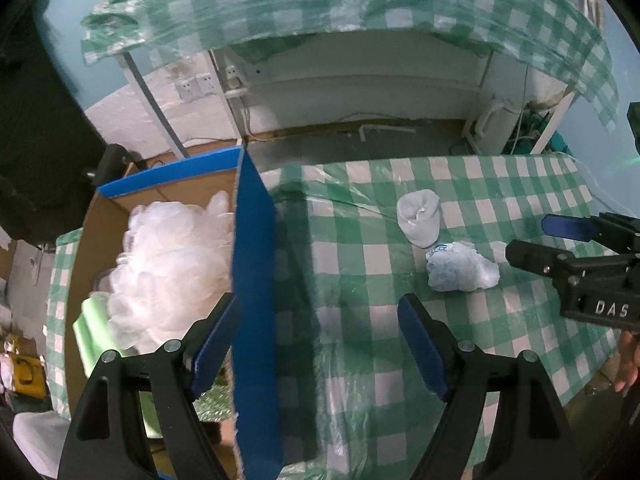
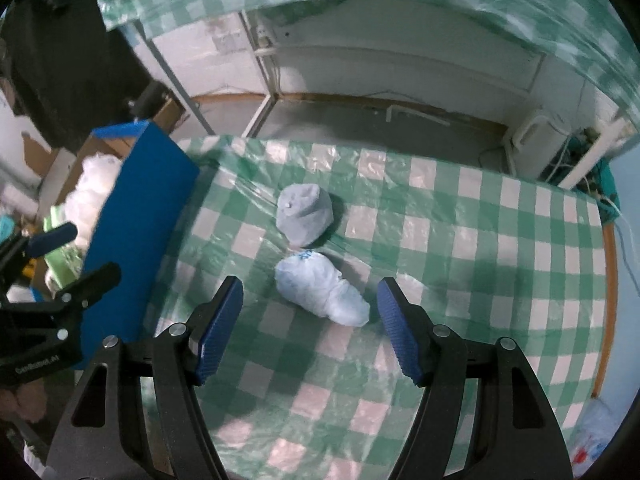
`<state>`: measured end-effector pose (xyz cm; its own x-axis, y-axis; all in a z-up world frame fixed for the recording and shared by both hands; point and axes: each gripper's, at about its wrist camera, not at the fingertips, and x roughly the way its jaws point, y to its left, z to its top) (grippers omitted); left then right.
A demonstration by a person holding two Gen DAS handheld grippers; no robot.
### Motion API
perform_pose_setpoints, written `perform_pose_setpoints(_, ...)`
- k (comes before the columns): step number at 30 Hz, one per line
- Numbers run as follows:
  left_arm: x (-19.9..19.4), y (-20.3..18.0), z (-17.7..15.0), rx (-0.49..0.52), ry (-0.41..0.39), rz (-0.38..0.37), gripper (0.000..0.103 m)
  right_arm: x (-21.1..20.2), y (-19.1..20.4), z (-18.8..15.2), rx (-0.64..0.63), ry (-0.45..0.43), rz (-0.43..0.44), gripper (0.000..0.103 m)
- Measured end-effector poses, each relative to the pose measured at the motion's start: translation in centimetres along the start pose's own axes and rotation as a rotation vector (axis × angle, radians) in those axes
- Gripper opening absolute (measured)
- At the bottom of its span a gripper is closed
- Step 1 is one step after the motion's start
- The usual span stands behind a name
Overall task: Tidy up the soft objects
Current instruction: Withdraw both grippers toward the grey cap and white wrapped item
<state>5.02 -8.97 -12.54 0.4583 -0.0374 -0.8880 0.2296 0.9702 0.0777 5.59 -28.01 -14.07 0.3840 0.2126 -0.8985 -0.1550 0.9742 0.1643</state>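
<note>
On the green-checked desk (image 2: 460, 240), mid-frame in the right wrist view, lie a grey rolled sock (image 2: 305, 220) and, just below it, a crumpled white plastic bag (image 2: 324, 290), close together, perhaps touching. Right gripper (image 2: 310, 330) hangs over the bag, jaws wide and empty. Left gripper (image 1: 316, 346), also wide and empty, straddles the blue-edged cardboard box (image 1: 254, 280) wall; white fluffy stuff (image 1: 172, 264) fills the box.
</note>
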Motion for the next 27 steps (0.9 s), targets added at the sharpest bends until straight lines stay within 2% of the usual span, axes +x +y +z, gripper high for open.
perform_pose_setpoints(11, 4.6, -1.1, 0.5, 0.021, 0.084, -0.004, 0.082, 4.6, -0.7, 0.5, -0.004, 0.062, 0.013, 0.07)
perform_pose_setpoints(15, 5.8, -1.3, 0.3, 0.027, 0.113, -0.009, 0.082, 5.8, -0.8, 0.1, -0.02, 0.09, -0.008, 0.07)
perform_pose_setpoints(27, 6.6, -3.0, 0.2, 0.093, 0.097, 0.035, 0.087, 8.4, -0.3, 0.0, -0.063, 0.15, 0.016, 0.07)
